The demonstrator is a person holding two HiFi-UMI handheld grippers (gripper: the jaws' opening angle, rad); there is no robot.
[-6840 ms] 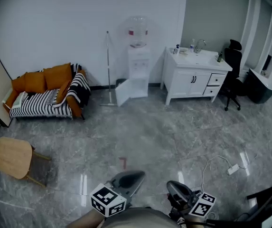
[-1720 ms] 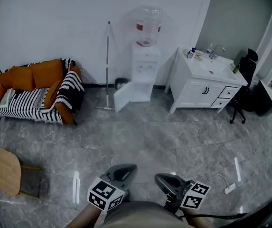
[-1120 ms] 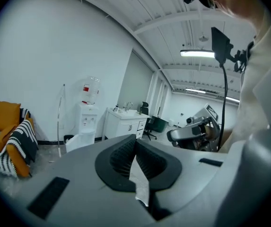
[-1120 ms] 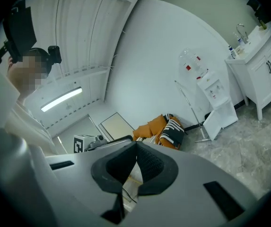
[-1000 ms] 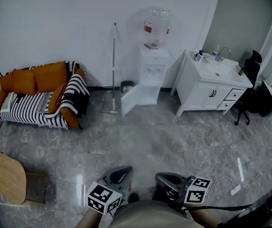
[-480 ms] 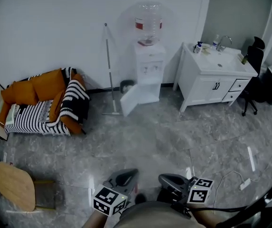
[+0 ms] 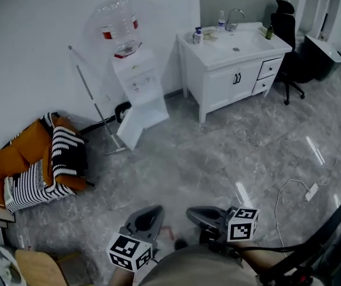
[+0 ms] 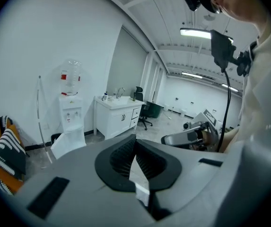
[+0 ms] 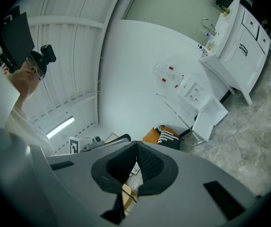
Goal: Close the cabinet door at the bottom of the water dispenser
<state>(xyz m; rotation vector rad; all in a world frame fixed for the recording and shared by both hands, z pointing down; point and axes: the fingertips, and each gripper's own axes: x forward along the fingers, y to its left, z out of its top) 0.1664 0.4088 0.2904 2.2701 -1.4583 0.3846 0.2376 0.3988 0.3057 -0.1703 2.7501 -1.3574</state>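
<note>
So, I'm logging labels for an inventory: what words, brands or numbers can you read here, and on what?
No text here can be read.
Red label on the water bottle: too blurred to read.
Labels on the bottles on the vanity: too small to read.
Marker cubes: black-and-white square patterns only, no words.

White water dispenser [image 7: 135, 79] upright against white wall [image 7: 33, 46]. Clear bottle [image 7: 118, 21] with red label inverted on top. White cabinet door [image 7: 131, 128] at bottom swung wide open, angled out leftward in head view, above grey floor [image 7: 206, 165].
</note>
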